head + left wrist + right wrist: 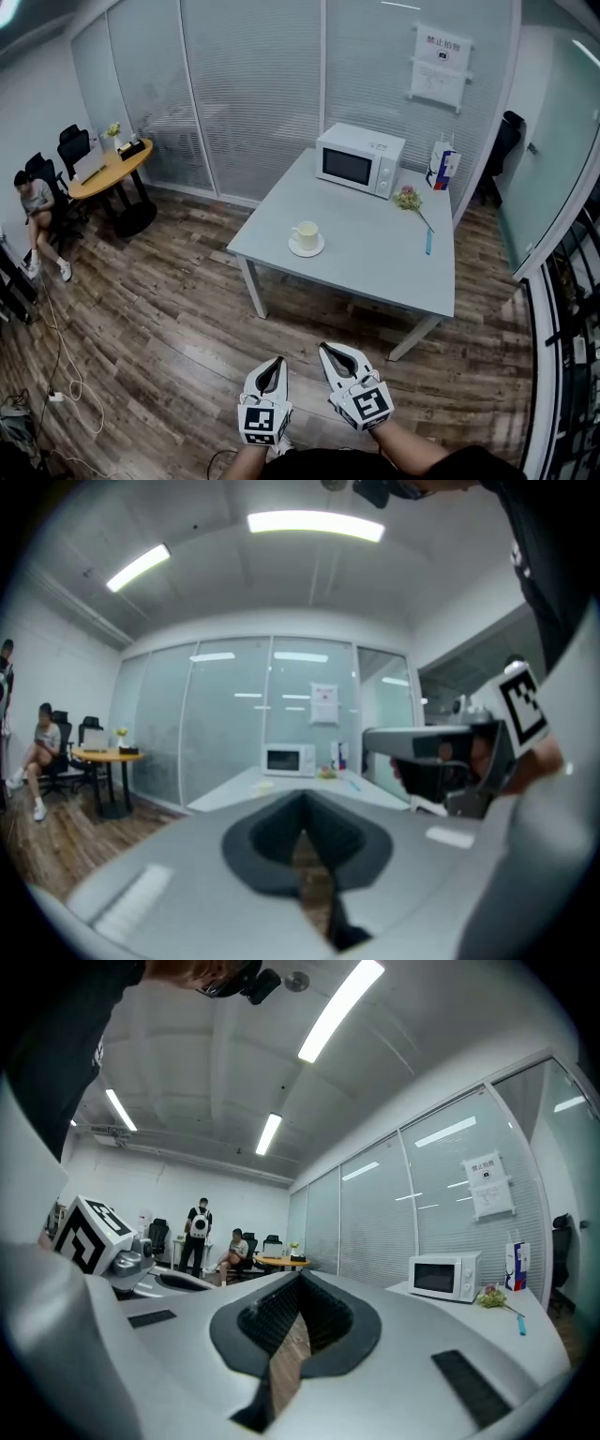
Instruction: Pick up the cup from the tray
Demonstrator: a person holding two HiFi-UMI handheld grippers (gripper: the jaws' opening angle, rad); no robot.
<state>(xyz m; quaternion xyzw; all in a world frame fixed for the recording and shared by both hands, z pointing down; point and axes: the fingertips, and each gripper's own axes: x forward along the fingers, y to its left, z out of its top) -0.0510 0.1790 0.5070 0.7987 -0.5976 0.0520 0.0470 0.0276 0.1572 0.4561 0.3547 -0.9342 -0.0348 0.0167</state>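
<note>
Now both my left gripper (277, 362) and right gripper (325, 349) are shut and empty, so reaching like that could knock the cup (306, 234) over.

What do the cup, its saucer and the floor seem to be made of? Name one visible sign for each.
Cup: probably glazed ceramic; cream, smooth and opaque.
Saucer: likely the same ceramic; matching pale colour.
Floor: wood or wood-look laminate; plank seams and streaky brown grain, too far to tell which.
</note>
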